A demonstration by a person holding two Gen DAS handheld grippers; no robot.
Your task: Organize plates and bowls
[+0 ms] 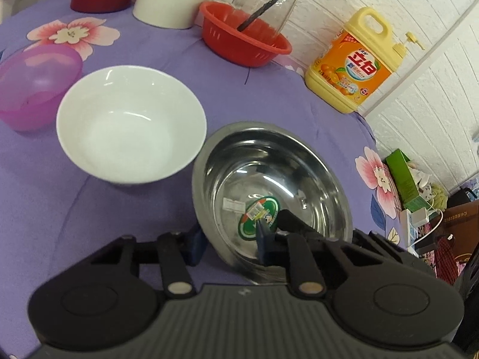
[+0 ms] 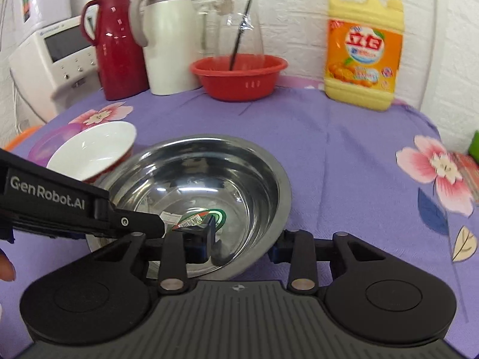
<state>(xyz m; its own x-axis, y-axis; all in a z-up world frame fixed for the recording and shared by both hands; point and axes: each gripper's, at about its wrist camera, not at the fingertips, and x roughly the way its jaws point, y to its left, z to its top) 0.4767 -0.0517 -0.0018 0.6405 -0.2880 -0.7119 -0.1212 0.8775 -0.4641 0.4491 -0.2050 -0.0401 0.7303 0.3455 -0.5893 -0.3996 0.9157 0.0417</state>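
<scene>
A steel bowl (image 1: 287, 161) with a green sticker inside stands on the purple flowered cloth (image 1: 269, 95). My left gripper (image 1: 229, 245) is open astride its near left rim, one finger outside and one inside. Seen from the right wrist, one of the left gripper's fingers (image 2: 140, 223) reaches into the steel bowl (image 2: 257, 179) from the left. My right gripper (image 2: 242, 245) is open astride the near right rim in the same way. A white bowl (image 1: 128, 125) (image 2: 92, 146) sits right beside the steel one, and a purple bowl (image 1: 36, 86) lies further left.
Along the back wall stand a red thermos (image 2: 119, 45), a white thermos (image 2: 170, 39), a glass jug (image 2: 239, 21), a red basket (image 2: 239, 77) and a yellow detergent bottle (image 2: 363, 48). A white appliance (image 2: 57, 56) stands at the far left. The table drops off on the right.
</scene>
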